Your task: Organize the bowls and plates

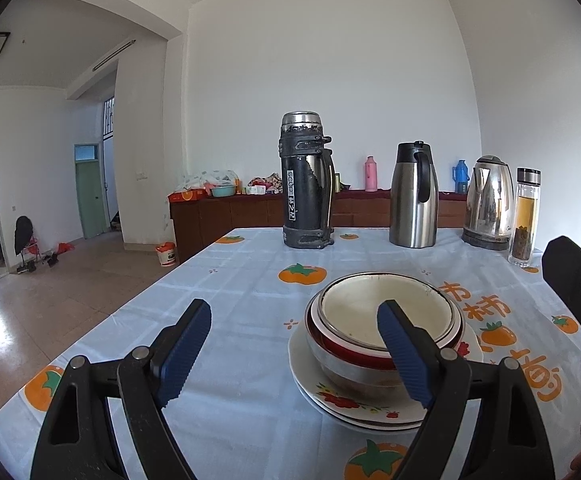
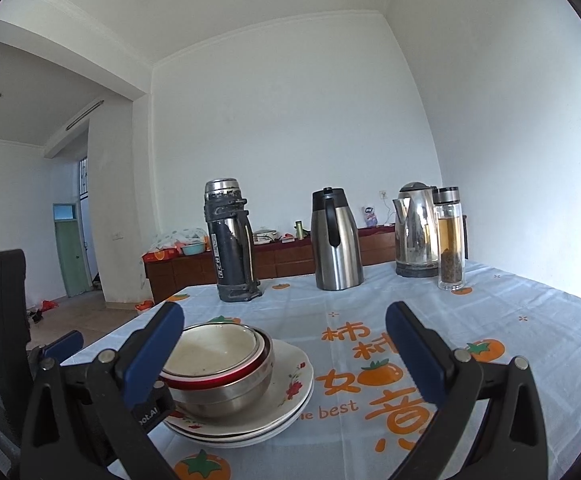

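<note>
The left gripper hangs wide open and empty. Its right finger covers the bowls, stacked on the plates. The right gripper, also spread, sits right of the stack, probably a bit farther.

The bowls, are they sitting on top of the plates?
Yes, the nested bowls sit stacked on the flowered plates on the tablecloth.
</note>
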Action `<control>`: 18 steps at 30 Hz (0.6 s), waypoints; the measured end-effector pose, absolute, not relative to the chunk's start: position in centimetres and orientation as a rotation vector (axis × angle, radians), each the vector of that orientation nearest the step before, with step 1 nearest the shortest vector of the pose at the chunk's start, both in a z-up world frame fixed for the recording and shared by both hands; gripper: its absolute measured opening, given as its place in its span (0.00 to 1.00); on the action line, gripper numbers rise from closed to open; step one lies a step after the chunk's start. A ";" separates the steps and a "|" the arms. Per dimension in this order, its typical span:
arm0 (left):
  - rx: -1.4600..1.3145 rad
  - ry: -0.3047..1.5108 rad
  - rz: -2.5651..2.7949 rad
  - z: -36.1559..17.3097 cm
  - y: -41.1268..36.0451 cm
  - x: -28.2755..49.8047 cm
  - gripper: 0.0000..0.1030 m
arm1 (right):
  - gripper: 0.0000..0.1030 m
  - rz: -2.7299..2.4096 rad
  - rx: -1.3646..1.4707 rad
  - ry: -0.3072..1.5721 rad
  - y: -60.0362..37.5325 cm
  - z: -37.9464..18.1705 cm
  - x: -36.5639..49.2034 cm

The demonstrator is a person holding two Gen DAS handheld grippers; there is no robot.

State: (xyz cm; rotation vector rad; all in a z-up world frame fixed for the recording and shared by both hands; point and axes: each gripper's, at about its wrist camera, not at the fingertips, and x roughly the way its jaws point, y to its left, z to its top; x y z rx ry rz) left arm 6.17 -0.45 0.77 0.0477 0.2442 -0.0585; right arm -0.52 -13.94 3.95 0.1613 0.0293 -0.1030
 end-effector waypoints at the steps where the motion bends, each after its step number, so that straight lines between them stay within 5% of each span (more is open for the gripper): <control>1: 0.046 0.245 -0.059 0.8 -0.4 6.2 0.85 | 1.00 -0.105 0.161 0.029 -13.9 3.9 -0.5; 18: 0.043 0.245 -0.074 0.6 -0.5 5.9 0.86 | 1.00 -0.121 0.151 0.004 -13.8 4.1 -1.1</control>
